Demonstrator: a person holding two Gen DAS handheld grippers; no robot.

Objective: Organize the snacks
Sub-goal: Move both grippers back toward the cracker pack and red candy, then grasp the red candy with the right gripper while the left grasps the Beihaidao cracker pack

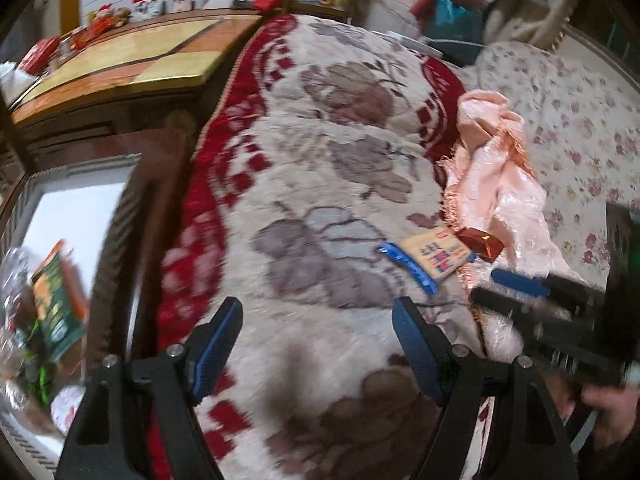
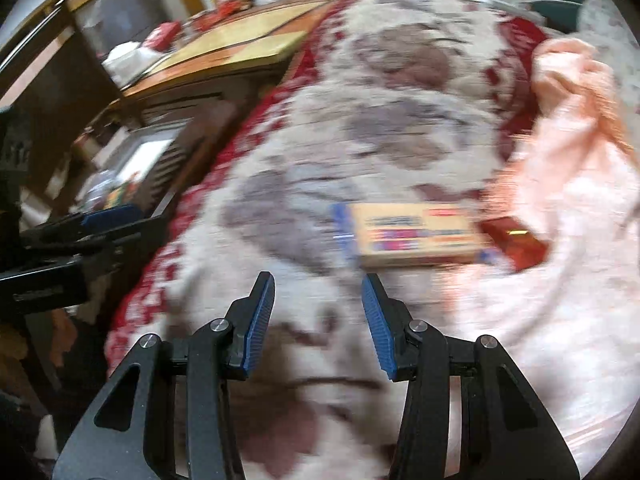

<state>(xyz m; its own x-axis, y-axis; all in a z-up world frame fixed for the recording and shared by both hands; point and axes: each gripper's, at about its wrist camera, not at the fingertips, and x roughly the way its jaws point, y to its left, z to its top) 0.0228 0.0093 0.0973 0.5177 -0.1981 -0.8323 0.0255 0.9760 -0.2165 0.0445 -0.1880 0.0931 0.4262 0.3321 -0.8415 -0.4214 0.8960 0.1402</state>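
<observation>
Yellow-and-blue, the flat snack packet (image 2: pixel 412 236) lies on the woven floral blanket (image 2: pixel 360 128) toward its right edge, touching a small red wrapped snack (image 2: pixel 516 242) that sits against the pink cloth (image 2: pixel 568 168). The right gripper (image 2: pixel 318 320) hovers just short of the packet, jaws partly open and empty. The left gripper (image 1: pixel 318 344) is spread wide, also empty. I'd judge the right should widen, straddle the packet's narrow width, and avoid pinching the blanket.
</observation>
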